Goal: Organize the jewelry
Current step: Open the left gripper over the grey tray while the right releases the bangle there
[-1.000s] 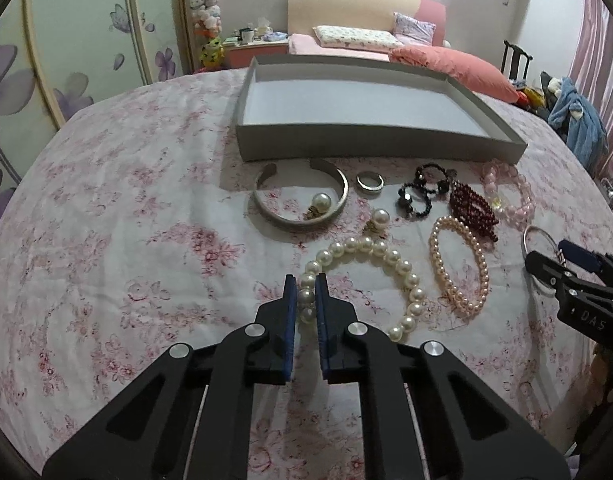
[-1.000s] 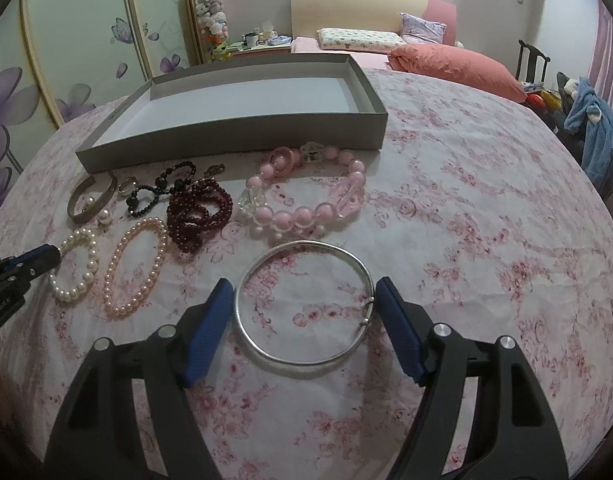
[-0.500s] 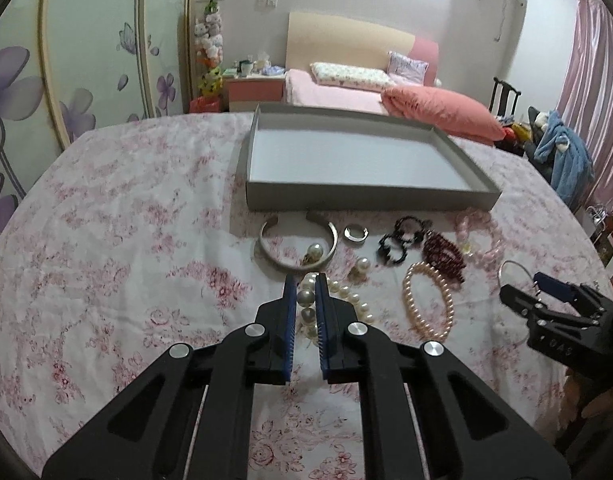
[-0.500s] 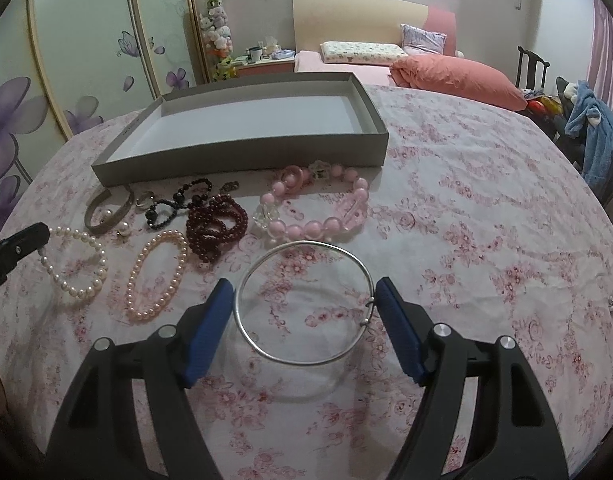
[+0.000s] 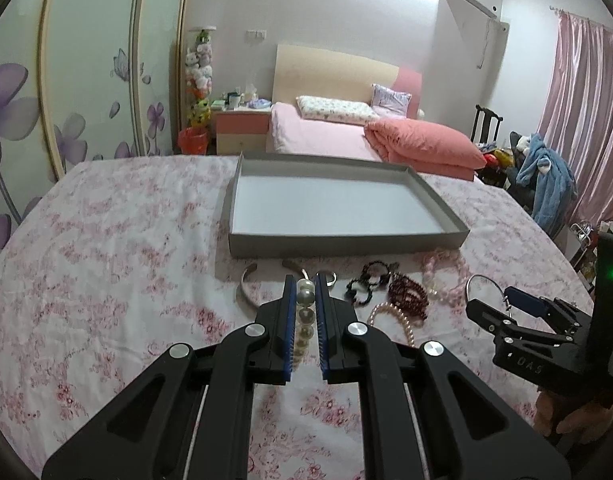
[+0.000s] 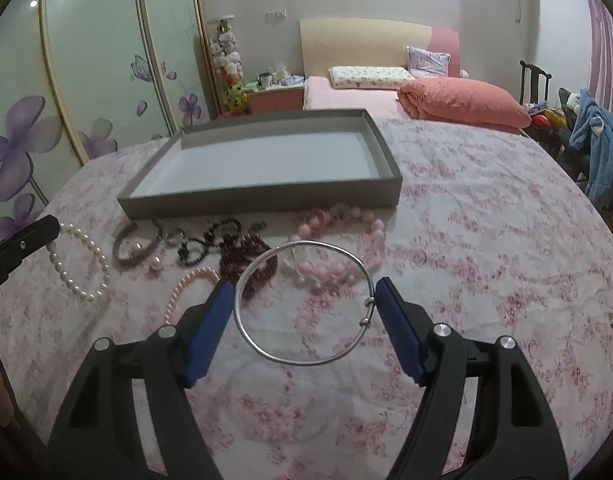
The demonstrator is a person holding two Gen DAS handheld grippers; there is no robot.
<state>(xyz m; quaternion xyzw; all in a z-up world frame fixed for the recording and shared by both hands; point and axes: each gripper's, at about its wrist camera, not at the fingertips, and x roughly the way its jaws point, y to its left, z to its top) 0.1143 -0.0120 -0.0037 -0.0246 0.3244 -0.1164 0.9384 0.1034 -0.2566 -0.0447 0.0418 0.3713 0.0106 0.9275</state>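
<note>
My left gripper is shut on a white pearl bracelet and holds it above the floral cloth; the bracelet hangs from it in the right wrist view. My right gripper holds a thin silver bangle across its wide-set blue pads, raised off the cloth. An empty grey tray lies beyond the jewelry row: a silver cuff, black beads, dark red beads, a pink pearl bracelet and a pink bead bracelet.
The table has a pink floral cloth. A bed, a nightstand, a wardrobe with flower prints and a chair with blue clothes stand behind the table.
My left gripper lifted the white pearl bracelet off the cloth. My right gripper raised the silver bangle. Both views tilted up toward the tray.
</note>
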